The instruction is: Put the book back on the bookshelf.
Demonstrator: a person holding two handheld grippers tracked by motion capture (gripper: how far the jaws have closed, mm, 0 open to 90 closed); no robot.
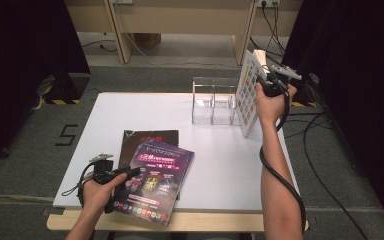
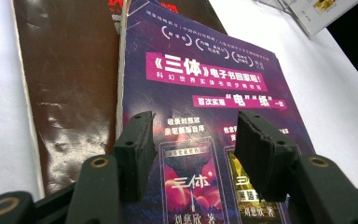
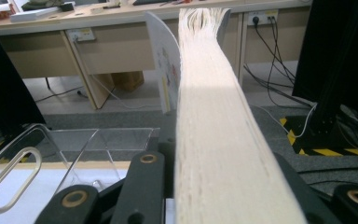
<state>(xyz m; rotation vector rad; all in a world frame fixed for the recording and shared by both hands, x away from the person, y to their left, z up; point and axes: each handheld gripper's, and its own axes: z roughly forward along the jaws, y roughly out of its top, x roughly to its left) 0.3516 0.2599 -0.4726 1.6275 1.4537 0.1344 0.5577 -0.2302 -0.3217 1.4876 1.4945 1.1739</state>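
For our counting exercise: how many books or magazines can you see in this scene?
3: a white book in the right gripper beside the clear rack; a purple magazine overlapping a dark magazine. More may hide beneath.

White tabletop (image 1: 220,165), wooden front edge along the near side, standing on grey carpet. Lying flat near the front left corner: a dark brown magazine (image 1: 136,142), and overlapping it, slightly askew, a purple magazine (image 1: 157,182) with pink banners, its lower end reaching past the white top to the wooden edge. Standing toward the far right: a clear acrylic holder (image 1: 212,102) with two compartments. Just beside that holder, a white picture-covered book (image 1: 247,95), upright on its lower edge.
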